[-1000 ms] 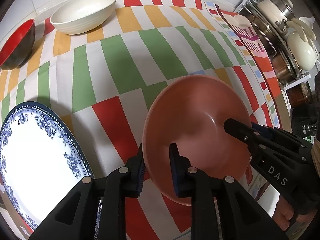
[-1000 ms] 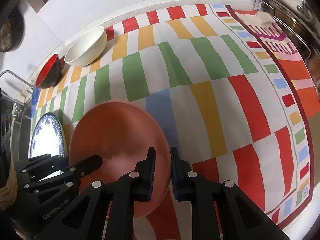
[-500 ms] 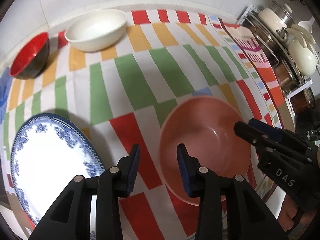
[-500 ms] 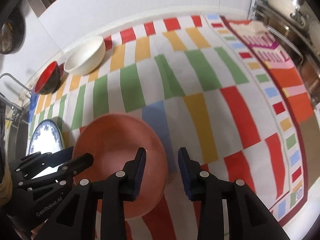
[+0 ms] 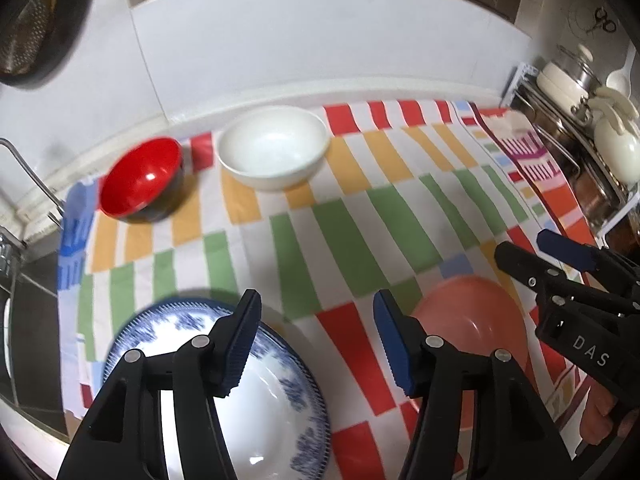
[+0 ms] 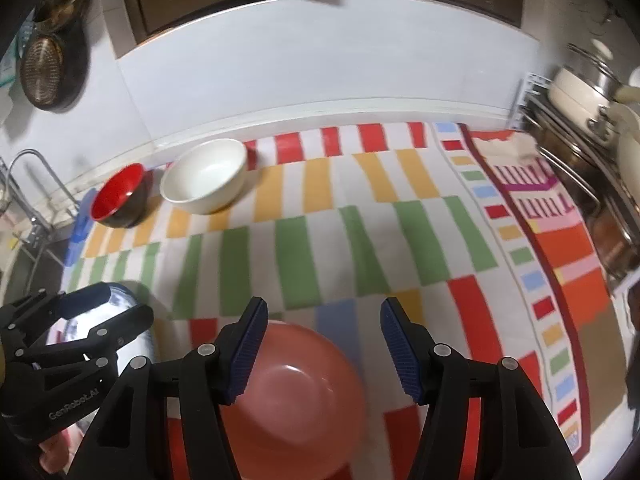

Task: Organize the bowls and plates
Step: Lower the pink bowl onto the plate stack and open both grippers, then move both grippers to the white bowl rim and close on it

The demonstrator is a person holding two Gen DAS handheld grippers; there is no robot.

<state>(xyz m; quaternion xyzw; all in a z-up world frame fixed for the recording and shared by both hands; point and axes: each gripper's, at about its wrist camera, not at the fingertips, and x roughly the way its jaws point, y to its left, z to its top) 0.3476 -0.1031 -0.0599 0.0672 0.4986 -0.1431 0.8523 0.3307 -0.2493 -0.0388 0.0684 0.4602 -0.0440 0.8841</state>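
White wall tiles back a table [image 5: 352,208] covered by a cloth of red, orange and green bars. From the left wrist view, the left gripper [image 5: 316,340] hangs above that cloth with its fingers [image 5: 244,332] spread wide, grasping nothing. Beneath its left finger lies the blue-patterned plate [image 5: 280,412], near and to the left. The pink bowl [image 5: 476,336] sits on the cloth near and to the right, just past the right finger. At the far edge stand the red bowl [image 5: 140,178] and the white bowl [image 5: 274,148], side by side and upright. The right gripper [image 5: 560,268] reaches in from the right, above the pink bowl's rim. A rack of pots [image 5: 592,120] stands far right.

From the right wrist view, the right gripper [image 6: 322,344] is likewise released, fingers [image 6: 400,344] wide apart, with the pink bowl [image 6: 296,396] directly below (upright, resting on the cloth). The left gripper [image 6: 92,316] shows at the left over the blue-patterned plate [image 6: 132,332]. The red bowl [image 6: 118,194] and white bowl [image 6: 204,176] stay at the far left.
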